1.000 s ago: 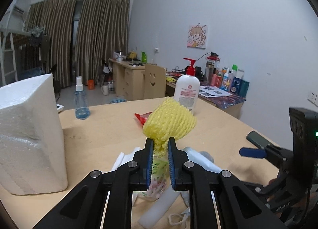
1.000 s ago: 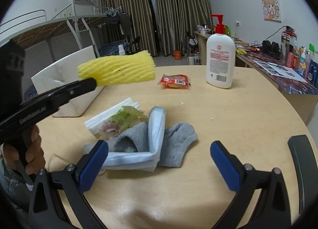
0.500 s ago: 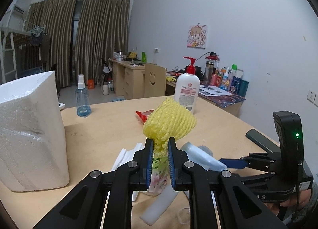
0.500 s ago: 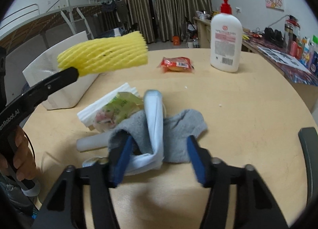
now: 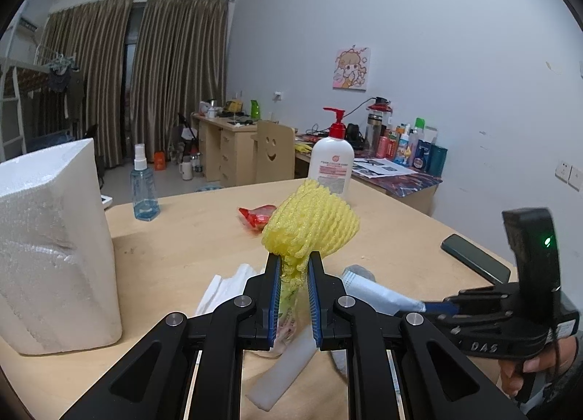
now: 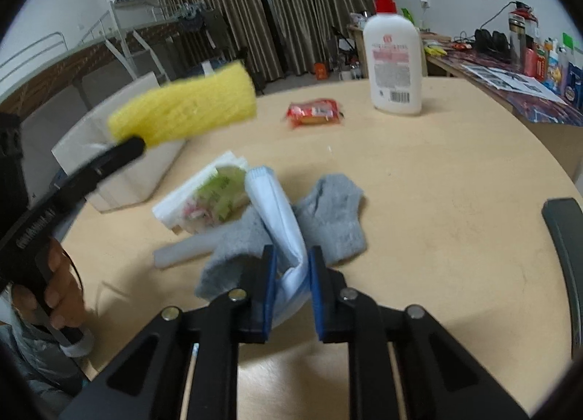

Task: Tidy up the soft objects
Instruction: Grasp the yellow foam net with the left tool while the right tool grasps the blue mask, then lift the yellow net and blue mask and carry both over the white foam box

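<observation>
The left claw is clamped on the yellow foam net, up above the worktop. The right claw has just been closing and pinches the blue face mask lying on the gray sock. Lift slowly so the sock stays down.

The right gripper shows the letters "DAS" on its black body. The pump bottle carries a barcode and a pink label whose print is too small to read.
</observation>
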{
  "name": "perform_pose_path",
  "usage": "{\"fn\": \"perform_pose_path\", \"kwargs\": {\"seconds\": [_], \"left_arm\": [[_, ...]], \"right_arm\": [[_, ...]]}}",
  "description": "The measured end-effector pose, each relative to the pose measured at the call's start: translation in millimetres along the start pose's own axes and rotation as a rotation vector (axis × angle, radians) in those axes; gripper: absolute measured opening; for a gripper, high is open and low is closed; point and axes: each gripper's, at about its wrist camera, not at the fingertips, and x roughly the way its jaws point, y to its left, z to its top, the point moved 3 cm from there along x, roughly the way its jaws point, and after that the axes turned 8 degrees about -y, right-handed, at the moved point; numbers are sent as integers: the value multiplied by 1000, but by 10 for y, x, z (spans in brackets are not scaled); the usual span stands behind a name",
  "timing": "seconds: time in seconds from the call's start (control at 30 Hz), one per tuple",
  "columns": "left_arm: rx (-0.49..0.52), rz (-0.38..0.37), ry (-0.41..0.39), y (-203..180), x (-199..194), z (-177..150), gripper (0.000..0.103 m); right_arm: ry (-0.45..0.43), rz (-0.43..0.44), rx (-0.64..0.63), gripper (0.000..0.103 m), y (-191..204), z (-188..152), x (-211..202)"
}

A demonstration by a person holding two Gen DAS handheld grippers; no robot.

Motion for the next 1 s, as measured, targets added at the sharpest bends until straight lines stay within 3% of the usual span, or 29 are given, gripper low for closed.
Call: {"fn": "perform_pose_path", "kwargs": {"seconds": [0.2, 0.7, 1.0], "left_arm": [[6, -7, -8, -28, -20, -1, 15], [14, -22, -115, -101, -364, 151, 15], [29, 39, -147, -116, -668, 203, 15]], "right_arm": [[-10, 36, 6, 10, 11, -59, -38], [-237, 17, -22, 9, 116, 314, -602], [-301, 20, -29, 9, 168, 356, -785]]}}
